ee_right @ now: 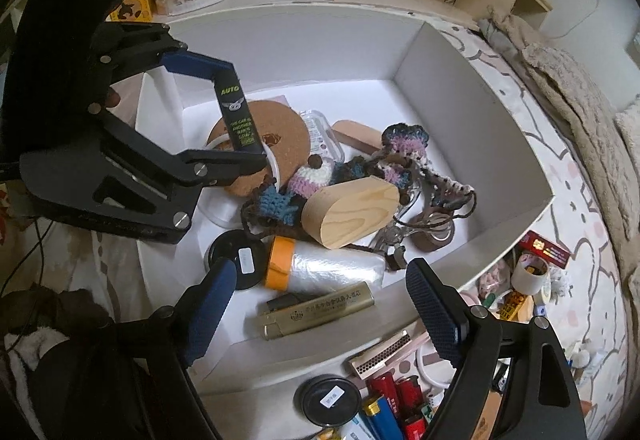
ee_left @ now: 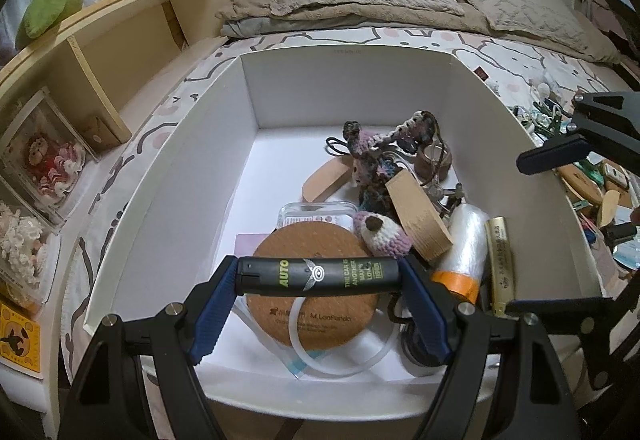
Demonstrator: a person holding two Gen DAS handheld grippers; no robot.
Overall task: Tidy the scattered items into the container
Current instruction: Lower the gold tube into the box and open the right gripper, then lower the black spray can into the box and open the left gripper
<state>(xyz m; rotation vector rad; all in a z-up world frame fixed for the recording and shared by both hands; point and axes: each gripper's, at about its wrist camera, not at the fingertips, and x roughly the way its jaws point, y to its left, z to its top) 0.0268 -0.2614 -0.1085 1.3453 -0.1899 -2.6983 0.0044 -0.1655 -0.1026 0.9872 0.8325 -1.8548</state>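
Observation:
A white box [ee_left: 344, 50] sits on a patterned bedsheet. My left gripper [ee_left: 318, 274] is shut on a black lighter [ee_left: 316, 276] marked AUTO, gripped end to end between the blue pads and held above a cork coaster [ee_left: 316, 240] inside the box. The right wrist view shows that left gripper [ee_right: 240, 116] and the black lighter [ee_right: 238, 116] from the side. My right gripper [ee_right: 322, 266] stands open over the box's [ee_right: 460, 88] near corner. Nothing touches its pads. A gold lighter [ee_right: 316, 310] lies on the box floor below it. The right gripper [ee_left: 520, 234] also shows at the left wrist view's right edge.
The box also holds crochet pieces [ee_right: 400, 148], a wooden oval block [ee_right: 352, 208], a plastic roll with an orange core [ee_right: 320, 266] and a black tin [ee_right: 236, 256]. Red and blue lighters [ee_right: 394, 396], a matchbox [ee_right: 380, 354] and another tin [ee_right: 328, 400] lie outside. A wooden shelf [ee_left: 120, 40] stands beside the bed.

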